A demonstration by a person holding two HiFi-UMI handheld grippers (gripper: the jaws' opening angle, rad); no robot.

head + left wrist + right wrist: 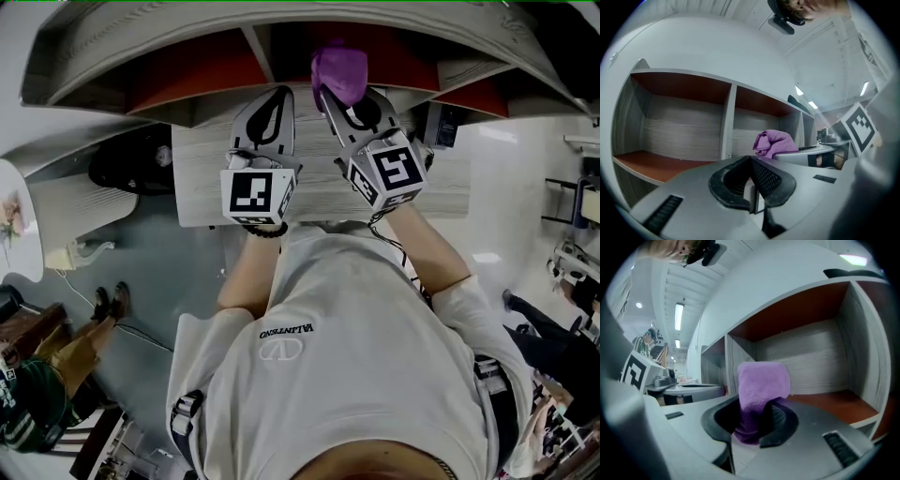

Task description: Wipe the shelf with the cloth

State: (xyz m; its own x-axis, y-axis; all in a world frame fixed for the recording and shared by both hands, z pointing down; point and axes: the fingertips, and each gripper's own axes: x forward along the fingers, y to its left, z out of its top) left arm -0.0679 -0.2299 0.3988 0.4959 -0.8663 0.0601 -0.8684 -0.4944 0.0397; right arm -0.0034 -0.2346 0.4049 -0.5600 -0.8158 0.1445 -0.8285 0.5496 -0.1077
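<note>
Purple cloth is clamped in the right gripper. Its jaws are closed on the lower end of the fabric. In the right gripper view the cloth stands up out of the gripper as a folded wad, its top edge curling forward.

From the head view, the cloth sits at 12 o'clock, against the open front of the shelf, just to the 3 o'clock side of an upright divider. Whether the cloth touches a shelf board cannot be told. The shelf has a grey wood-grain frame and back panel with red-brown boards.

Left gripper is held at 9 o'clock of the right one, close beside it, pointing at the same shelf. In its own view the left gripper has its jaws brought together with nothing between them. The cloth shows at 1 o'clock of its tips, in front of the divider.

Both grippers are over a pale wood-grain bench standing below the shelf front. The marker cubes face the head camera.
</note>
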